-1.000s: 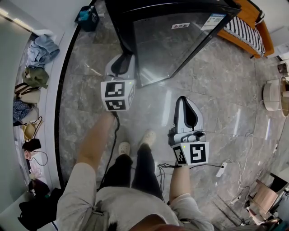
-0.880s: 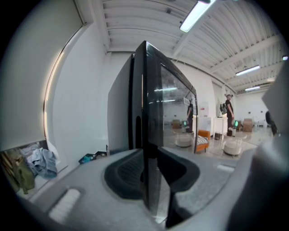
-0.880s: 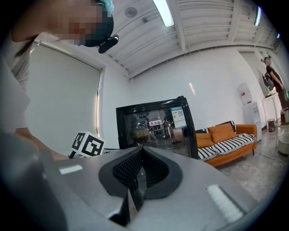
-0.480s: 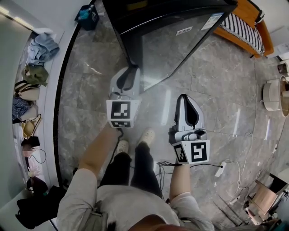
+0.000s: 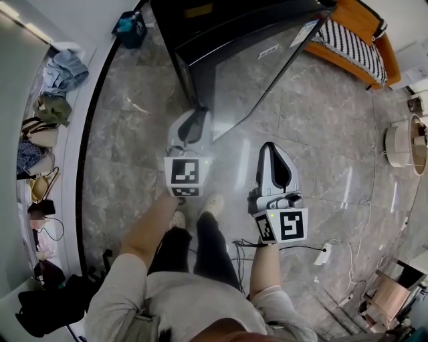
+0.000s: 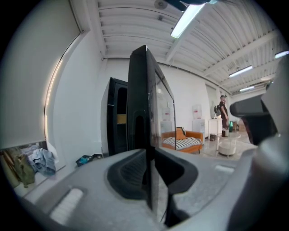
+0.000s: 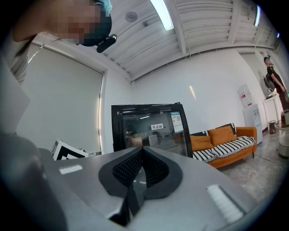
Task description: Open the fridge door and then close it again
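A black fridge stands with its glass door swung out over the marble floor. My left gripper is at the door's free edge. In the left gripper view that thin black edge runs straight between the pads of the left gripper; the jaws have just been closing and now pinch it. The dark fridge body shows behind. My right gripper hangs to the right, apart from the door, shut with nothing in it. In the right gripper view its pads meet, with the glass door further off.
An orange sofa with a striped cushion stands right of the fridge. Clothes and bags line the left wall. A power strip and cables lie on the floor at the right. A round white table stands far right. A person stands far off.
My left gripper has moved right and toward my legs, and the door's free edge has swung along with it. The right gripper has shifted only slightly.
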Available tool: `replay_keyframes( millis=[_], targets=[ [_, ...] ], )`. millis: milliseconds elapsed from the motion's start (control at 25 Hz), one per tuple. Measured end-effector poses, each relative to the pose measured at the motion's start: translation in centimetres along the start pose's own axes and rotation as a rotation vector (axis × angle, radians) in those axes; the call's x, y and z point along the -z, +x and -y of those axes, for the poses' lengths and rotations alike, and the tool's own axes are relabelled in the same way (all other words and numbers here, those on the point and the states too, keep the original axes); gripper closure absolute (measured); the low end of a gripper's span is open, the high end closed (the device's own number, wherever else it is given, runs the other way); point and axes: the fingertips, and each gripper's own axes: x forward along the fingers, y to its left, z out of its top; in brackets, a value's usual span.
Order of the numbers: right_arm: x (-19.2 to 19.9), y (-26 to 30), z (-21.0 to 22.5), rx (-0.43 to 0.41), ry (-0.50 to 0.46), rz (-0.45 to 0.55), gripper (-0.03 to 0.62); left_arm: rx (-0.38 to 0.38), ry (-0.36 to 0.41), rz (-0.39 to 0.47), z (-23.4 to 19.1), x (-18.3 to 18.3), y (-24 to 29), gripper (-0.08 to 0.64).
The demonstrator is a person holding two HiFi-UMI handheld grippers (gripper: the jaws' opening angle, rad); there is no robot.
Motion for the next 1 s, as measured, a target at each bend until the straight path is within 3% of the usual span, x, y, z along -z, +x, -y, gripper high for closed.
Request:
replay_keyframes(
  millis=[560,1000],
  targets=[
    [-0.4,-7.7,-2.1,0.078,-0.015,0.010,0.591,0.004,-0.011,-0.027,4.2,0.3,-2.6,0.509],
    [-0.9,-9.3,-1.4,0.113,-0.017,0.026,0.591,0.019,-0.021,-0.036,6.1,0.1,-3.3,0.514]
  ],
)
